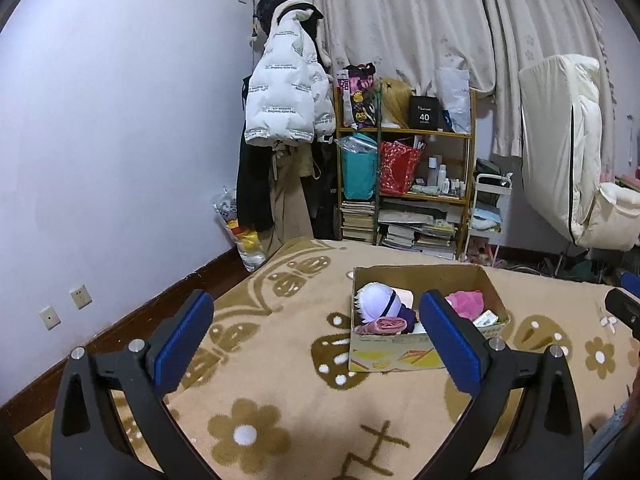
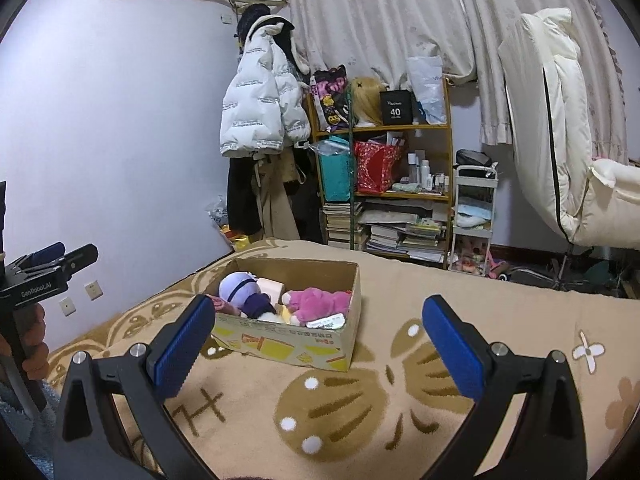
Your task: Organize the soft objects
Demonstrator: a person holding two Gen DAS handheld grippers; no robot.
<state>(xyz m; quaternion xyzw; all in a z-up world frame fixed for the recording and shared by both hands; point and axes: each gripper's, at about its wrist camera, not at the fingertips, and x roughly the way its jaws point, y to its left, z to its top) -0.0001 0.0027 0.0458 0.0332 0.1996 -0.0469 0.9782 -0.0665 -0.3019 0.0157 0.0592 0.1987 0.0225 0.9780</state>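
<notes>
Bed scene, read left to right. The left gripper (image 1: 316, 340) is being held above the patterned blanket (image 1: 256, 392), its blue pads spread wide with nothing between them. The cardboard box (image 2: 296, 350) is being shown resting on the blanket, near the far left of the bed; a white-haired plush doll (image 2: 240, 290), a pink plush toy (image 2: 316, 300) and folded pink fabric (image 1: 386, 325) are lying inside it. The right gripper (image 2: 320, 344) is likewise being held fully spread and empty, to the right of the box. No soft item is seen lying loose on the blanket. The stage is being left undecided: the box may be awaiting unpacking, or sorting into it may be complete.
</notes>
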